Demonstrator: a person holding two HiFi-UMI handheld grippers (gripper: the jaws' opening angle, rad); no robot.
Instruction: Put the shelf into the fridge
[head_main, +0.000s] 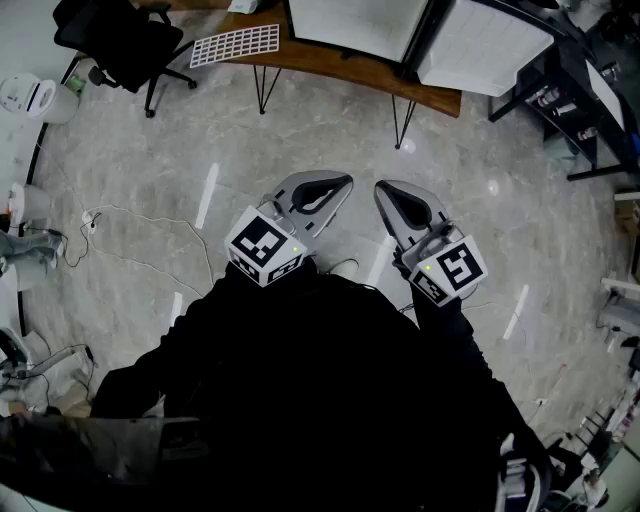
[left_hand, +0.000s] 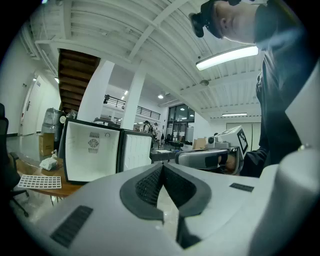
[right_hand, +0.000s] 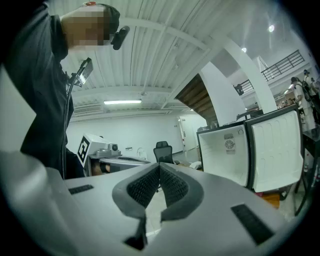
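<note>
Both tools are shut tight and empty: left tool (left_hand: 162, 166) and right tool (right_hand: 159, 166) sit side by side over the floor (head_main: 300, 130), pads meeting with nothing between them. Fridge (head_main: 350, 25) stands open on the table (head_main: 330, 62) ahead of both tools, well apart, its door (head_main: 480, 45) swung toward the right tool's side.
</note>
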